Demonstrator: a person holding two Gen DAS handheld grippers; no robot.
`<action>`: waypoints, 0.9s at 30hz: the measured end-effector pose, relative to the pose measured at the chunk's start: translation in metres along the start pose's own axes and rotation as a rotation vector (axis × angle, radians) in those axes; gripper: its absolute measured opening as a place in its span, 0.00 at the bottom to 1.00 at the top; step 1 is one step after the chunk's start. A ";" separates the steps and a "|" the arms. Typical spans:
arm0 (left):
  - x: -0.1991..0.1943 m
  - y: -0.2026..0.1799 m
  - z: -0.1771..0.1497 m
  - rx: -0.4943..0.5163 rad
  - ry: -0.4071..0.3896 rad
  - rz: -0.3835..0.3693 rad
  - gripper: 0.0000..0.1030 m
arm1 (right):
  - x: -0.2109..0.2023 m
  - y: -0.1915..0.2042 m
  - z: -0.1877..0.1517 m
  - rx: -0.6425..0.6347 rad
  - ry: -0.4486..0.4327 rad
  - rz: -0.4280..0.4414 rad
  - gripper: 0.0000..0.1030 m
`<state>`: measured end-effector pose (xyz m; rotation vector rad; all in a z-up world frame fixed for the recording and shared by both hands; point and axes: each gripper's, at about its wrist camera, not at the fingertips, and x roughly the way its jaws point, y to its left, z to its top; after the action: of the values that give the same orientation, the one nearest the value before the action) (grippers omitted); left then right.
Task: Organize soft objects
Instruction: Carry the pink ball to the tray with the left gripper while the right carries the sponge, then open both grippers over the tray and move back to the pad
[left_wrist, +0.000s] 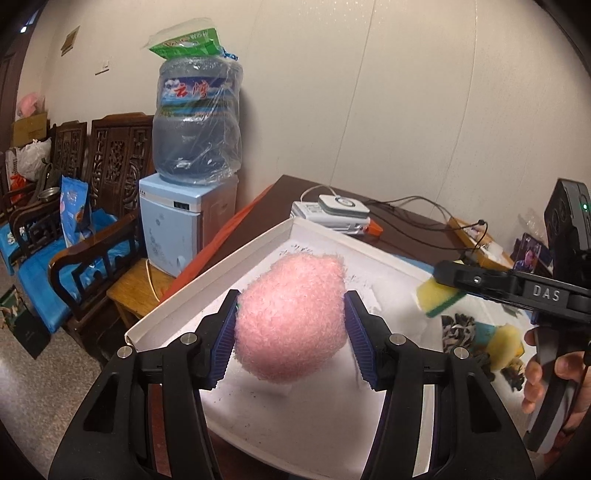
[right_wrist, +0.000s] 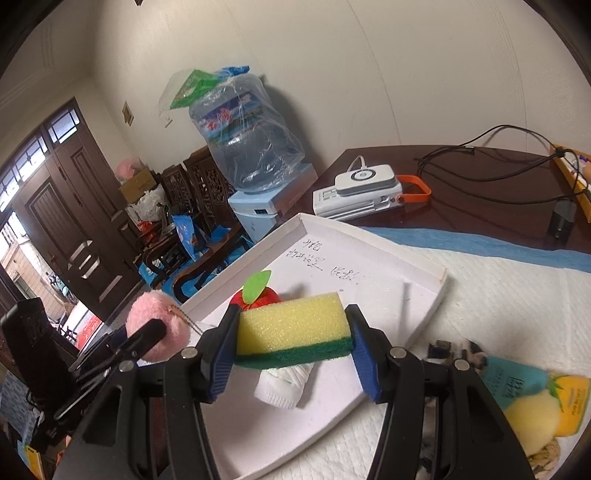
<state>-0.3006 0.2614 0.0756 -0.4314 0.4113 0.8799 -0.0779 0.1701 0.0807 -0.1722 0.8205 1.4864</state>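
Left wrist view: dark wood table (left_wrist: 402, 229) against a cream wall; water dispenser (left_wrist: 184, 221) w/ bagged bottle (left_wrist: 199, 122) and carved chairs (left_wrist: 107, 184) to the left, speckled floor below. Shallow white tray (left_wrist: 207, 280) sits on the table, pen scribbles on its floor. Left gripper (left_wrist: 291, 328) clenched on a pink puff (left_wrist: 291, 317), both blue pads pressed into its sides; puff is egg-shaped, long axis running up and away from the camera, held above the tray floor near its left part. Right gripper (left_wrist: 439, 295) enters at right edge w/ a sponge (left_wrist: 437, 297), a person's hand (left_wrist: 554, 373) on its handle. Right wrist view: same table (right_wrist: 461, 206), white textured cloth (right_wrist: 517, 295) w/ a blue band over the near part; dark double door (right_wrist: 66, 206) far left; charger box (right_wrist: 362, 192) and cables (right_wrist: 491, 162) at the back. Right gripper (right_wrist: 291, 343) grasping the sponge (right_wrist: 291, 328), yellow face up, green scourer layer down, long axis crosswise from pad to pad, level, above the tray (right_wrist: 439, 277). In tray: red plush apple (right_wrist: 258, 299) w/ green leaf behind the sponge, white ribbed roll (right_wrist: 284, 384) beneath it. Left gripper (right_wrist: 155, 339) w/ puff (right_wrist: 159, 328) at the tray's left rim. On the cloth, right of tray: yellow pom (right_wrist: 532, 421), teal/yellow packet (right_wrist: 543, 387), dark-patterned fabric (right_wrist: 458, 354).
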 end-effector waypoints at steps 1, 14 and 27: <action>0.002 0.000 0.000 0.000 0.004 0.005 0.54 | 0.006 0.000 0.000 0.002 0.003 -0.004 0.54; 0.003 0.015 0.002 -0.022 -0.031 0.109 1.00 | 0.020 0.006 -0.005 -0.017 -0.057 -0.060 1.00; -0.033 0.027 0.002 -0.106 -0.089 0.076 1.00 | -0.015 0.040 -0.027 -0.066 -0.108 -0.019 1.00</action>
<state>-0.3405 0.2561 0.0890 -0.4746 0.3017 0.9943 -0.1227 0.1472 0.0851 -0.1474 0.6820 1.4921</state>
